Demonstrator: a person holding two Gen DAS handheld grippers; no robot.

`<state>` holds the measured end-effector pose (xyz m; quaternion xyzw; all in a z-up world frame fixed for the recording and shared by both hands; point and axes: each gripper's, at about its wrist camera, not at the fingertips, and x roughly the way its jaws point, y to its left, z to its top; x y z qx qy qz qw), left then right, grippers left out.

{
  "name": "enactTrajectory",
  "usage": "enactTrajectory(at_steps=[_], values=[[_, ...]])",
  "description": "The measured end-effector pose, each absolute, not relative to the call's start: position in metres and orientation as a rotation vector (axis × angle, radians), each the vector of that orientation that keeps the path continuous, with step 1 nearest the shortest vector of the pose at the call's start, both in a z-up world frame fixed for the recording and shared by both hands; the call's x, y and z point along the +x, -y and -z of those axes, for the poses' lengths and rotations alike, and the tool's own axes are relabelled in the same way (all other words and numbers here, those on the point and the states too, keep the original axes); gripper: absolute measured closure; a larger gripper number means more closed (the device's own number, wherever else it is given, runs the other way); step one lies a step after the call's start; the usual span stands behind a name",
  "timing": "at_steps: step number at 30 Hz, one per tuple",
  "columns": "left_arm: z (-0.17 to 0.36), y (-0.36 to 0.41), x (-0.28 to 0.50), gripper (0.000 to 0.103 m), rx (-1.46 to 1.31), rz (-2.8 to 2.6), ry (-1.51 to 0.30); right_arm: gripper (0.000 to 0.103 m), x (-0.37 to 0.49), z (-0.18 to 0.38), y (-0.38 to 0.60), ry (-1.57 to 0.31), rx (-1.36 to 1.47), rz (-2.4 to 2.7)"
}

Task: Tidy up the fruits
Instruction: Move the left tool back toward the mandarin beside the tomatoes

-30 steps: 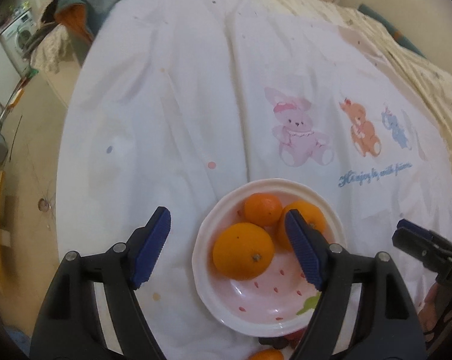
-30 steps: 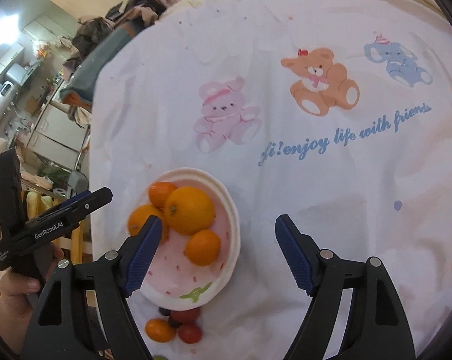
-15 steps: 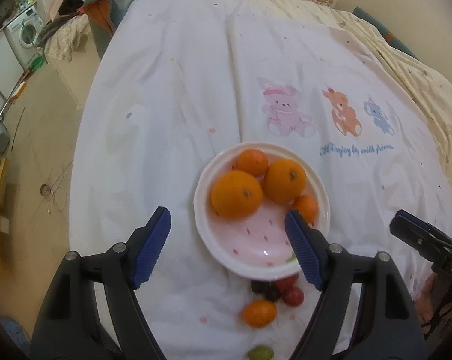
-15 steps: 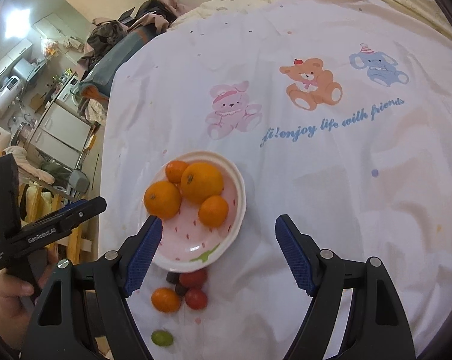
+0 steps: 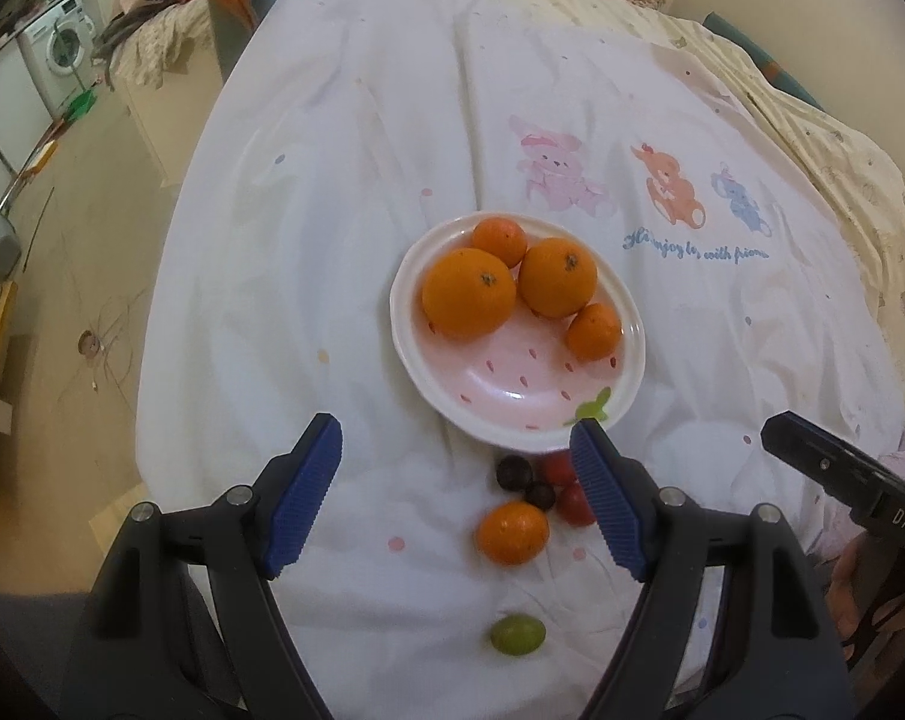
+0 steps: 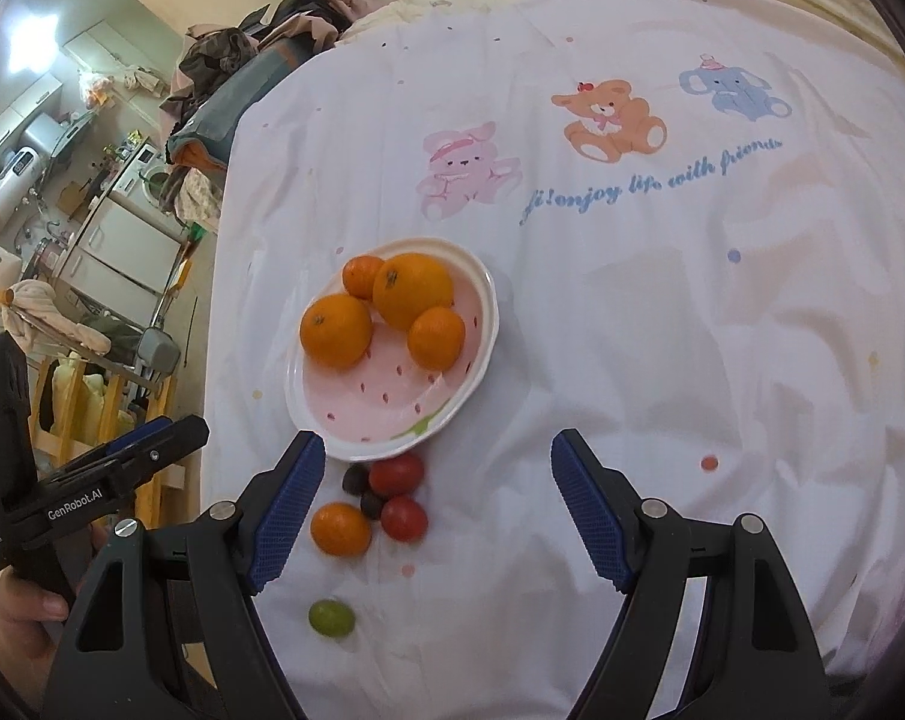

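On the bed, a white sheet (image 5: 344, 192) printed with a pink rabbit, an orange bear and a blue elephant carries a shallow pink-and-white plate (image 5: 515, 414) with strawberry seed marks. 4 oranges lie on the far half of the plate: 1 large orange (image 5: 468, 293) at the left, a second large orange (image 5: 558, 277) touching it on the right, a small orange (image 5: 499, 241) behind the 2, and another small orange (image 5: 594, 331) at the right rim. The near half of the plate is bare.

Just beside the plate's near rim, loose fruit lies on the sheet. 2 dark grapes (image 6: 361, 492) and 2 red tomatoes (image 6: 399, 497) cluster together, touching or nearly so. A loose small orange (image 6: 339, 528) sits at the near left of that cluster, close against it. A green grape (image 6: 330, 618) lies alone, nearer still and apart from the rest.

The left gripper (image 5: 452, 495) hangs over the near edge of the plate and the loose fruit, its blue pads spread wide with nothing between them; its right finger covers part of the tomatoes in the left wrist view. The right gripper (image 6: 434, 501) hangs over the sheet to the right of the loose fruit, jaws likewise spread and pinching nothing. A hand (image 6: 20, 612) holding the left gripper's handle shows at the left edge of the right wrist view.

Beyond the bed's left side lie piled clothes (image 6: 242, 60) and a washing machine (image 5: 59, 54).
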<state>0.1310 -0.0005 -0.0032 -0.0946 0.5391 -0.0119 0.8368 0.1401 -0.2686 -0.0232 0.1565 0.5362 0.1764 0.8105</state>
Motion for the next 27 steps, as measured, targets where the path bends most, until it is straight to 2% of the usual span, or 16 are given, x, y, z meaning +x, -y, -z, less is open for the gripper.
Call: enactTrajectory(at_steps=[10,27], values=[[0.014,0.01,0.121,0.027,-0.159,0.05,-1.111,0.022,0.127,0.033,0.274,-1.151,0.374,-0.306],[0.074,0.043,0.117,0.029,-0.121,0.136,-1.317,0.022,0.143,0.051,0.284,-1.202,0.519,-0.268]])
